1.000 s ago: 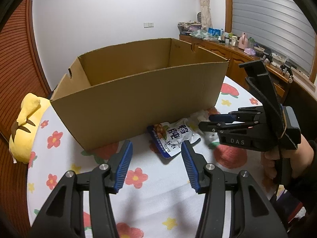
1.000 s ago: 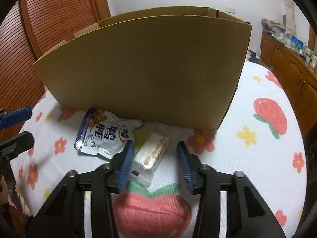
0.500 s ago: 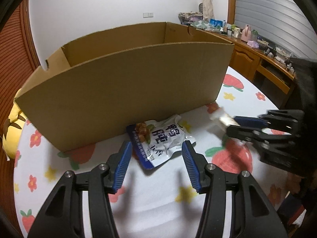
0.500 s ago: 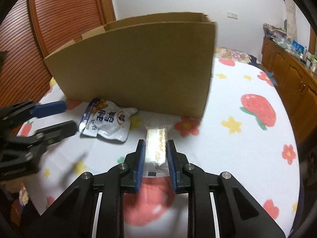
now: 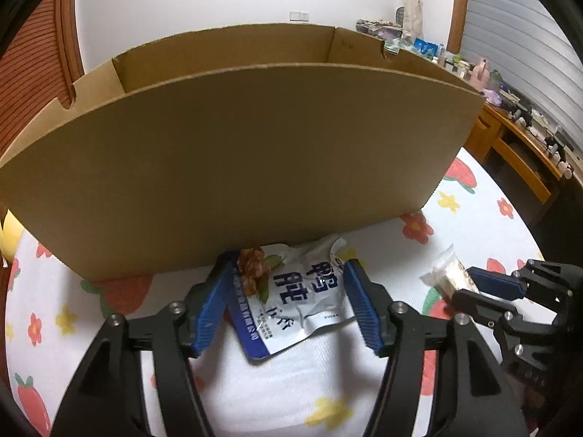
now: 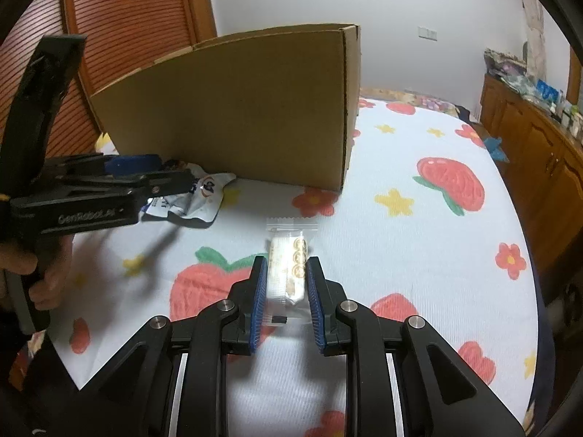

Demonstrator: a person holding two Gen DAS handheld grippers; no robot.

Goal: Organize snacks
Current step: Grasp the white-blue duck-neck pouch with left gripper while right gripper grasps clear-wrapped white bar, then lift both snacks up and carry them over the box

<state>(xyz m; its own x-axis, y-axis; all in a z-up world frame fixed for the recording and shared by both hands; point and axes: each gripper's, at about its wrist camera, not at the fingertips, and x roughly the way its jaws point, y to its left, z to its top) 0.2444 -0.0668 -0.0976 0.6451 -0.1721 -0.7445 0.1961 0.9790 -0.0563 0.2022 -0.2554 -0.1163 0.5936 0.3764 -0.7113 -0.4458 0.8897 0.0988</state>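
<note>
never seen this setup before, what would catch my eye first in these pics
The big open cardboard box fills the middle of the strawberry-print tablecloth. In front of it, the left tool sits open around a white and blue snack pouch lying flat. To the right, the right tool is shut on a small clear-wrapped cracker pack.

left wrist: low, near box [image 5: 237,167] | right wrist: oblique | shared: box, tablecloth [image 6: 419,240]
</note>
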